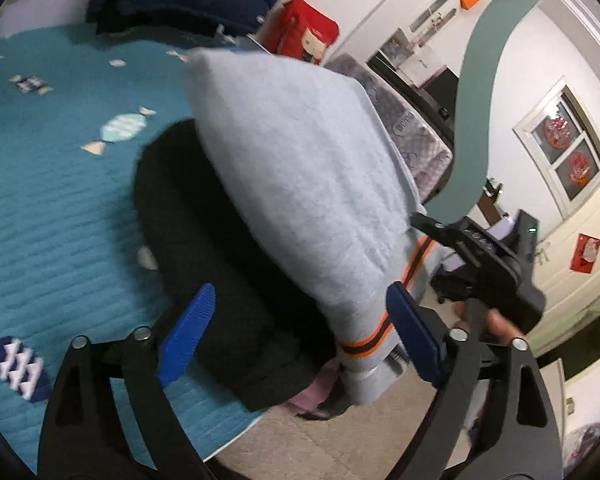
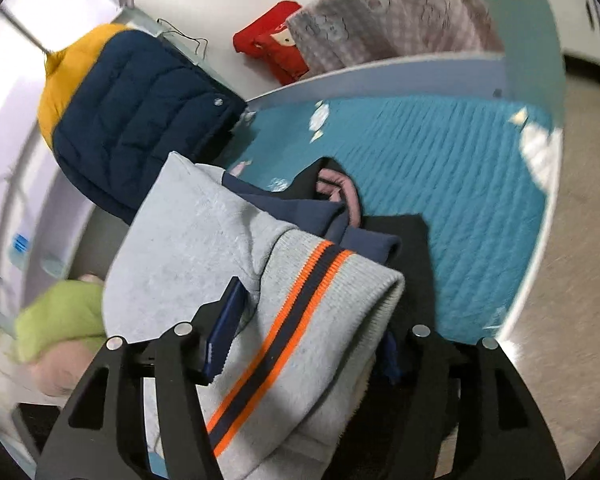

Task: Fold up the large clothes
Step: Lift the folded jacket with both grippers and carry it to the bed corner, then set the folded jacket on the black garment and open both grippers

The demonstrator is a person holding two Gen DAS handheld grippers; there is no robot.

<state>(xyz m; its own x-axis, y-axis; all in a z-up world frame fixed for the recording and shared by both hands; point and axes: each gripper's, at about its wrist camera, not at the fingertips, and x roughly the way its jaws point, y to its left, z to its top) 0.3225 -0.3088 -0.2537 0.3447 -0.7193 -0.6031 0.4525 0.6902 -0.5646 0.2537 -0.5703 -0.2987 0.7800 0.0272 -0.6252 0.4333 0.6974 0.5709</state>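
Both claws, left claw (image 1: 300,332) and right claw (image 2: 312,332), stand apart, letting go of the folded pale grey fleece sweatshirt with orange-striped hem (image 1: 300,168) over the black garment (image 1: 204,240); next, I judge, withdrawing clear.

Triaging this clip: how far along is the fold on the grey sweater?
Done: the light grey fleece sweater with orange-and-navy striped hem looks folded into a thick bundle, lying on a black garment at the edge of the teal quilted mat. In hand: nothing clearly gripped; left tongs stand open beside the bundle, right tongs straddle the hem. Left: the navy-and-yellow puffer jacket lies unfolded.
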